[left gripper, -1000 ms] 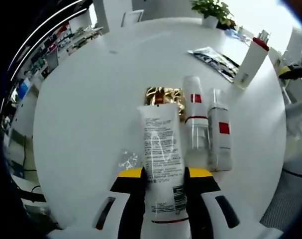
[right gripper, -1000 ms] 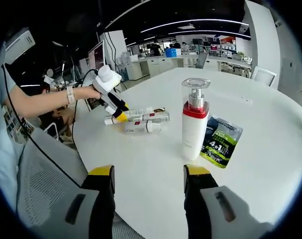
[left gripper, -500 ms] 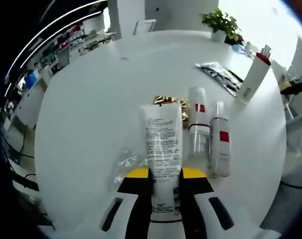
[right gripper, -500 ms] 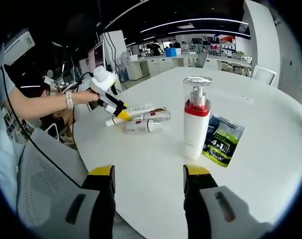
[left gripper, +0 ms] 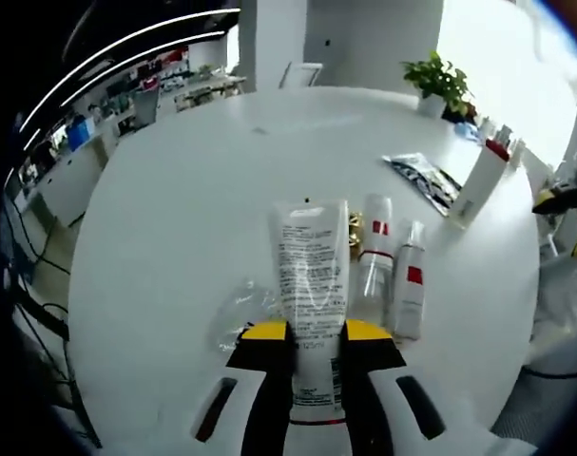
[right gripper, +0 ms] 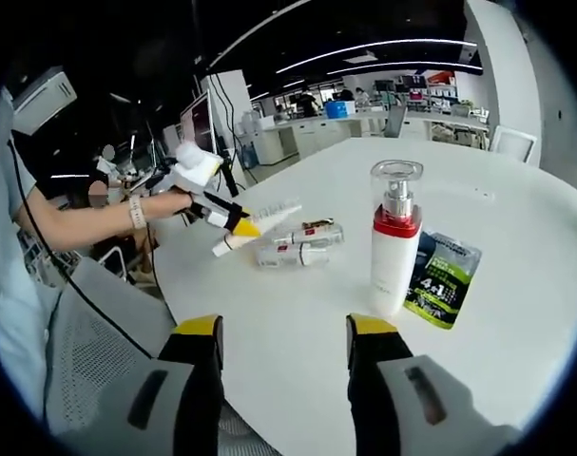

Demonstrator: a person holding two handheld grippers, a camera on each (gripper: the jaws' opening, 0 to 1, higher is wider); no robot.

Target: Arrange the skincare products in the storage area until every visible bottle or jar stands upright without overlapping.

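Note:
My left gripper (left gripper: pixel 309 333) is shut on a white squeeze tube (left gripper: pixel 311 275) with printed text, held lifted above the white round table (left gripper: pixel 174 190). Under and beside it lie two clear-and-white bottles with red labels (left gripper: pixel 373 255) (left gripper: pixel 408 280) on their sides, and a gold wrapper (left gripper: pixel 353 224) peeks out behind the tube. In the right gripper view the left gripper (right gripper: pixel 240 226) holds the tube (right gripper: pixel 269 218) tilted over those lying bottles (right gripper: pixel 302 244). A white pump bottle with a red collar (right gripper: pixel 391 249) stands upright. My right gripper (right gripper: pixel 283 330) is open near the table's edge, holding nothing.
A dark sachet (right gripper: pixel 444 278) lies flat beside the pump bottle (left gripper: pixel 479 184), also seen as sachet (left gripper: pixel 420 176). A crumpled clear plastic wrap (left gripper: pixel 242 309) lies left of the tube. A potted plant (left gripper: pixel 436 80) stands at the far rim. A mesh chair (right gripper: pixel 98 351) is close by.
The left gripper has closed tight on the tube and raised it off the table, with the view pulling back. The right gripper stays open and shifted slightly.

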